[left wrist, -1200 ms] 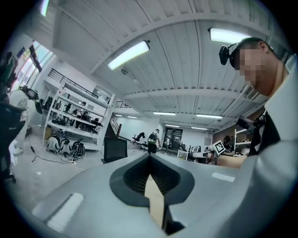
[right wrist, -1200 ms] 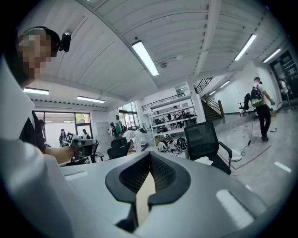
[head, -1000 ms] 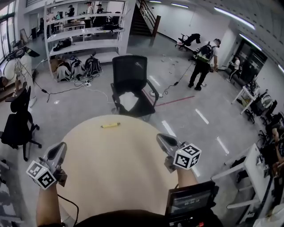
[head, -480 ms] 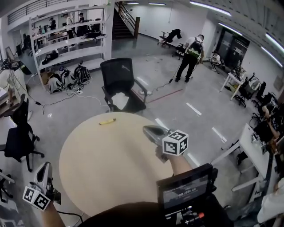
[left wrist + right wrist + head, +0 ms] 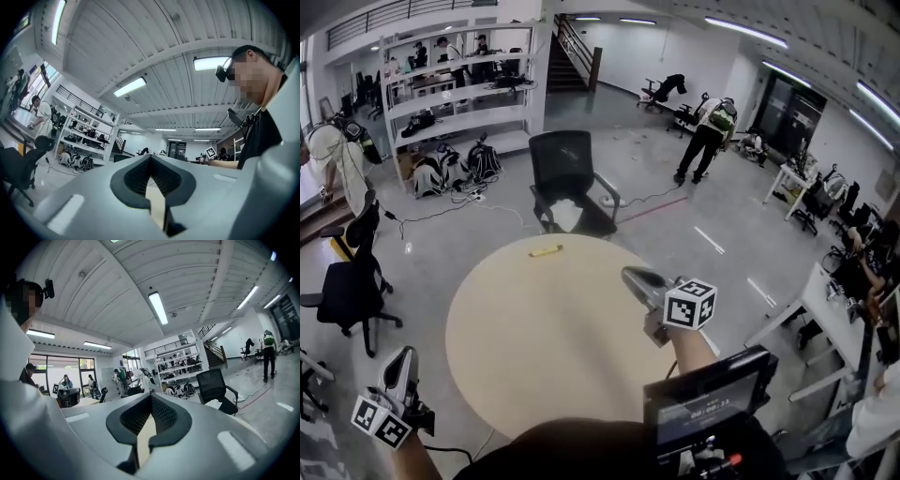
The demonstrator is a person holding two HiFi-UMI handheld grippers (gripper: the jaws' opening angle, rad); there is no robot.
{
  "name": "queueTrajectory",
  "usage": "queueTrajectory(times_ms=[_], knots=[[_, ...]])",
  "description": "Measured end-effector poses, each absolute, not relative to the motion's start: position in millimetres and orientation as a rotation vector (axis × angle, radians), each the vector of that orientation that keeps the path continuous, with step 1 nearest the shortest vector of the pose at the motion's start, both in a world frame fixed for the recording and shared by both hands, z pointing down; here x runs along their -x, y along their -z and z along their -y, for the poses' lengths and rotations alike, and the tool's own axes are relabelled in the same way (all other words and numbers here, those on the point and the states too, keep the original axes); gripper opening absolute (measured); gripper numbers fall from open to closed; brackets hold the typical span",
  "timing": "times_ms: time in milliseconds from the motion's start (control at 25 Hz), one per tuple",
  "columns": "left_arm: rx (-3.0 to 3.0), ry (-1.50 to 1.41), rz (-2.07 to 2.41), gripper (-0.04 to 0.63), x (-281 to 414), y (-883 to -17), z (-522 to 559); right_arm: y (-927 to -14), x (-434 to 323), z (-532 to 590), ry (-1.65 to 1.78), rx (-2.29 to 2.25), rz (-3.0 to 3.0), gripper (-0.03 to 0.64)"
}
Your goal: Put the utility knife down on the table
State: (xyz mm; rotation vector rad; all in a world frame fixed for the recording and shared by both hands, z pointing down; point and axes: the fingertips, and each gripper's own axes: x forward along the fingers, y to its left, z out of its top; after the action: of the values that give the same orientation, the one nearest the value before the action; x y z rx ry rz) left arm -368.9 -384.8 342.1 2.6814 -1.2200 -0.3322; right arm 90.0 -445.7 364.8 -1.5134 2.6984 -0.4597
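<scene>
The slim yellow utility knife (image 5: 546, 250) lay flat on the round pale-beige table (image 5: 534, 347), close to the table's far edge and a little left of its middle. No tool touched it. The grey two-jaw right gripper (image 5: 632, 274), with its black-and-white marker cube, hung over the right part of the table near the right edge. Its nose pointed toward the far side, and the knife lay beyond its tips and off to their left, well apart from them. The matching left gripper (image 5: 402, 354) was off the table altogether, outside its near-left edge and above the grey floor, so the knife sat across the tabletop from it, farther off again.

The knife showed as a short narrow bar, yellow along its whole length, lying roughly in line with the table's far rim. It was too small in the head view to tell whether the blade was out.

Each gripper's own view showed the ribbed dark pads meeting at the tips with nothing held between them. A black mesh office chair (image 5: 569, 178) stood just past the table's far edge
</scene>
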Motion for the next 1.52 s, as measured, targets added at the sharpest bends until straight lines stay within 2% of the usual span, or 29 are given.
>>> queueTrajectory(times_ms=[400,920,1160,1320,1520], knots=[[-2.664,0.342,1.073,-0.002,356.1,-349.7,349.5,-374.6,-97.7,379.8,0.488,1.558,-2.634,0.014],[-2.634,0.346,0.993,-0.002,171.6,-354.2,303.5,-388.6,-193.1,319.3,0.471,1.374,-2.753,0.014],[-2.618,0.242,0.924,-0.002,100.2,-380.4,281.1,-405.4,-204.2,296.4,0.512,1.216,-2.800,0.014],[-2.653,0.224,0.863,-0.002,91.5,-373.3,270.5,-399.3,-191.7,284.0,0.498,1.188,-2.800,0.014],[-2.681,0.253,0.803,-0.002,120.8,-363.6,278.5,-393.6,-162.0,275.6,0.493,1.241,-2.767,0.014]])
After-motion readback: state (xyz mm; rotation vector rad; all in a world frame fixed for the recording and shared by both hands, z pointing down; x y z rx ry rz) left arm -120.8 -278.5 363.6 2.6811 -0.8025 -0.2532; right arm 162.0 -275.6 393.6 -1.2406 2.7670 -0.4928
